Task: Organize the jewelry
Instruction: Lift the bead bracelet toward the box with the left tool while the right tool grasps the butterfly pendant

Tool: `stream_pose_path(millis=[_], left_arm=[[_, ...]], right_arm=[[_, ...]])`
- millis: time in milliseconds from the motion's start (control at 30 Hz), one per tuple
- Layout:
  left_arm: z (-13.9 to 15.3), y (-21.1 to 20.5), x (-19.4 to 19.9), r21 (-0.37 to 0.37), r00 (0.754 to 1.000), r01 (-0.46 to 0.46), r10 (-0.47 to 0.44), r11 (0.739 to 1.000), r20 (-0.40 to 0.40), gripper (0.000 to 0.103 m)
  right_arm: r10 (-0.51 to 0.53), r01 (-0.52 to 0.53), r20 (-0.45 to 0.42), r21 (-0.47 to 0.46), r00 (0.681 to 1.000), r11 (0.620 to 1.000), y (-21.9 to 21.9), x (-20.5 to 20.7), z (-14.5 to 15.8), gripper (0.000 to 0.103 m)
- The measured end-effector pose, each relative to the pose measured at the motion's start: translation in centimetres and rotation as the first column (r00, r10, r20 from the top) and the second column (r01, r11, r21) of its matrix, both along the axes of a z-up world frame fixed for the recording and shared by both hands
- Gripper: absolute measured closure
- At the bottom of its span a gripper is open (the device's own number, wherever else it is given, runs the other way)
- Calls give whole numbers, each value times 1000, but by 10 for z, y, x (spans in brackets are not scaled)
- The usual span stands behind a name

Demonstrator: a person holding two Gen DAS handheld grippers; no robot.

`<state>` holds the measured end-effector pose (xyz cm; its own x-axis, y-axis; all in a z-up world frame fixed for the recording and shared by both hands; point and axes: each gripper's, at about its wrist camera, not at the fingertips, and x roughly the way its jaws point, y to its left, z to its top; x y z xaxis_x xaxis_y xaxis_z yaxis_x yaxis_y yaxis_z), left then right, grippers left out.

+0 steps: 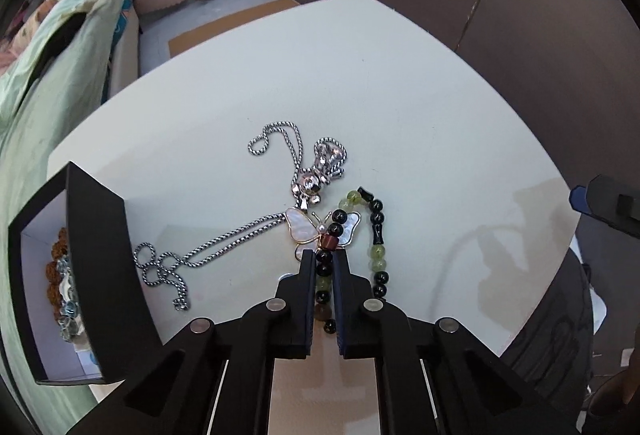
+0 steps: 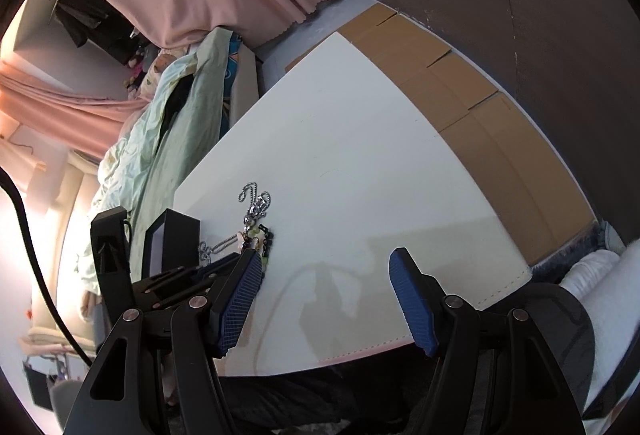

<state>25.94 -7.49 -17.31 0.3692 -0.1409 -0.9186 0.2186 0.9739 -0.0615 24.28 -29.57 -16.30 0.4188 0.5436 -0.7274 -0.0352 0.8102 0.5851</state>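
On the white table [image 1: 400,95]: two pieces of jewelry lie tangled just beside the open box, so they must be parted before either can be stowed.
Bracelet: a loop of black and pale green round beads with one red-brown bead [image 1: 352,247] lies at the table's near side, one strand crossing the butterfly's wing.
Left gripper [image 1: 323,259]: its black fingers are nearly closed, one strand of the bracelet between them; whether the pads truly pinch the beads I cannot tell, though the narrow gap suggests a grasp meant to lift the bracelet off the necklace.
Necklace: a silver rope chain with a mother-of-pearl butterfly pendant and a faceted silver charm [image 1: 304,223] sprawls to the left, its chain looping toward the box.
Box: the black cardboard box with white lining [image 1: 100,255] stands tilted at the table's left edge, already holding brown beaded and silvery pieces, presumably the destination.
Right gripper [image 2: 326,299]: blue-padded fingers spread wide, empty, hanging over bare table well apart from the jewelry, likely kept clear as a spare hand.
Risk: the pendant may drag along.
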Motion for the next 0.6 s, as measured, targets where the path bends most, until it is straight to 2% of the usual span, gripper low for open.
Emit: stream_pose_path(millis=[133,400,600], left_arm=[[17,6,-3,-69,1000,-7,9,998,21,95],[54,24,-14,-154,997,-26,36,988,63,95],[77,38,-23,-188,992,-37,59,982,110,95]], right_arm=[[9,-9,7,4,1000,1000,3,0,1,36],[76,-76,3,17,997,997,29,2,0,36],[132,-132,6,5,991,991,57,1,0,36]])
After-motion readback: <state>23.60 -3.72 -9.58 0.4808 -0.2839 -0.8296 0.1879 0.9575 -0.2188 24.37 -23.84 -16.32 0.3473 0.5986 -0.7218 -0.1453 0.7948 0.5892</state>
